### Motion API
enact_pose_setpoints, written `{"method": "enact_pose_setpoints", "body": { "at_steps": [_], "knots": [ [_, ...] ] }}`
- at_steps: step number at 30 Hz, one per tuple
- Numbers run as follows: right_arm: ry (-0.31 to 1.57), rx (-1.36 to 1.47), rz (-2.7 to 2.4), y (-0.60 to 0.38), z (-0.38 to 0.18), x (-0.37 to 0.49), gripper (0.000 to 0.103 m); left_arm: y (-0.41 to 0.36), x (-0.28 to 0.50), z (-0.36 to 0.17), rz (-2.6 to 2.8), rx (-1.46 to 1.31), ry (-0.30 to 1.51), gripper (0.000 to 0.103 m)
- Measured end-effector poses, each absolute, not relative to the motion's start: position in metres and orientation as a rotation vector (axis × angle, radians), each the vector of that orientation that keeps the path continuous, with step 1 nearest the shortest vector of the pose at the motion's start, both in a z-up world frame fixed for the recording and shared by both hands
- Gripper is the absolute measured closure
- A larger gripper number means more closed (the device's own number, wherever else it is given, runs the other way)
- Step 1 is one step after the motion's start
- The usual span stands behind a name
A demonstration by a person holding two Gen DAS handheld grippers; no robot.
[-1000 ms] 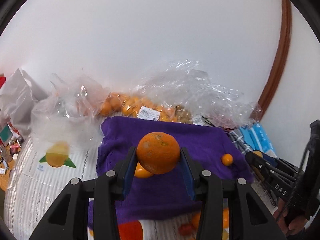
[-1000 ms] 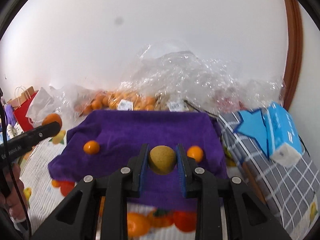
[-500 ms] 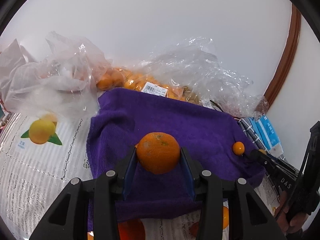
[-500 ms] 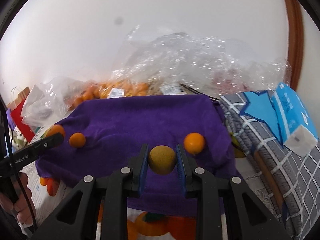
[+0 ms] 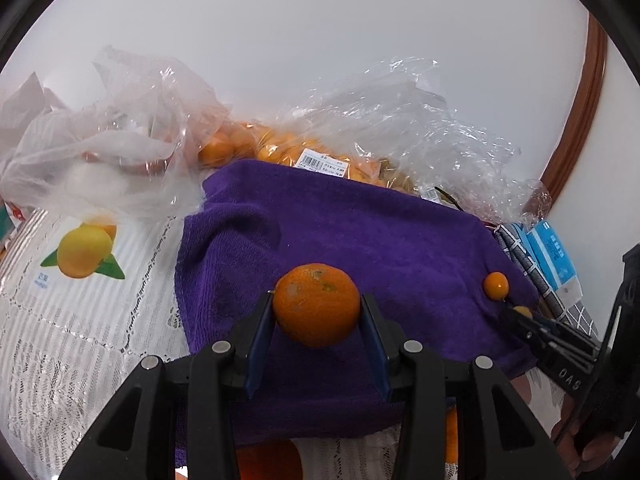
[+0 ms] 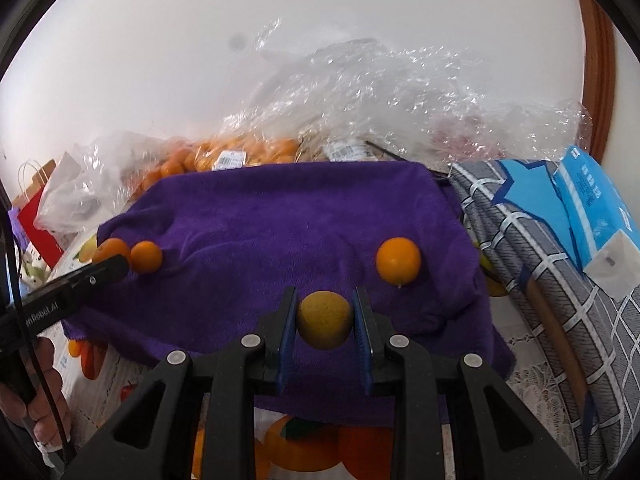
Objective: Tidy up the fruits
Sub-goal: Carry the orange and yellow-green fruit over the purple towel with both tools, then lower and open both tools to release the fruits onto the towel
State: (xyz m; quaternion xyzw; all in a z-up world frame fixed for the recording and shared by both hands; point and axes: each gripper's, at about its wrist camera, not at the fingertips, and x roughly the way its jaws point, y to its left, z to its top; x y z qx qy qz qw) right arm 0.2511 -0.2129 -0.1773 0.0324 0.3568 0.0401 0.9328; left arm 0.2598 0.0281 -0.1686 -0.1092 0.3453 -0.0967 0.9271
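Left tongs (image 5: 316,314) clamped on an orange (image 5: 316,304), right tongs (image 6: 325,320) clamped on a yellow-brown fruit (image 6: 325,319), both poised over the purple towel (image 6: 280,220) lying directly ahead and below.

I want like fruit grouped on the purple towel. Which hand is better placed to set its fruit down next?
Probably the right. Its gripper holds a small yellow-brown round fruit just in front of a small orange fruit lying on the purple towel; the left gripper's big orange hangs over bare towel.
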Motion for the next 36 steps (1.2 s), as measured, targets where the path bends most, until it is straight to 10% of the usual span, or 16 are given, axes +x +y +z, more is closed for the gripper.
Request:
{"method": "enact_pose_setpoints", "body": {
  "at_steps": [36],
  "knots": [
    [0.742, 0.051, 0.064, -0.2108, -0.1858, 0.2514, 0.076, 0.0251, 0.2610, -0.1707, -0.205, -0.204, 0.725, 0.062]
  ]
}}
